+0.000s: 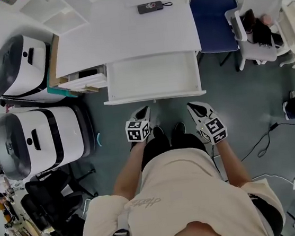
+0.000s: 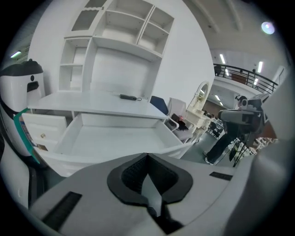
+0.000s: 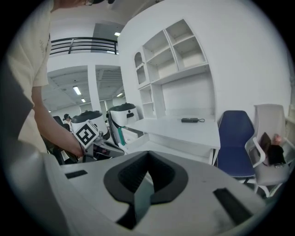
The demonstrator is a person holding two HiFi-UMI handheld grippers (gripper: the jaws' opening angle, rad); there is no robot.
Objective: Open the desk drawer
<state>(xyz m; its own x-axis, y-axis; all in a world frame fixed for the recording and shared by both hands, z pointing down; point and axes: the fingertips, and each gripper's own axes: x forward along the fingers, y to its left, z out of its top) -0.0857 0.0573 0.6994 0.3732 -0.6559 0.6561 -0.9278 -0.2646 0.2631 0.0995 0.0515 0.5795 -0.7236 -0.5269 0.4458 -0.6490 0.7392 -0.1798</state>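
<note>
Desk drawer (image 1: 152,77) stands pulled out from under the white desk (image 1: 121,32), its front on the near side. Left gripper (image 1: 144,111) and right gripper (image 1: 193,106) hang just near that front (not touching it), each with its jaws pressed together on nothing.

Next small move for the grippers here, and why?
Probably just stop: the drawer already stands pulled out from under the desk, and the left gripper and right gripper hang short of its front, jaws shut on nothing. Opening looks done.
</note>
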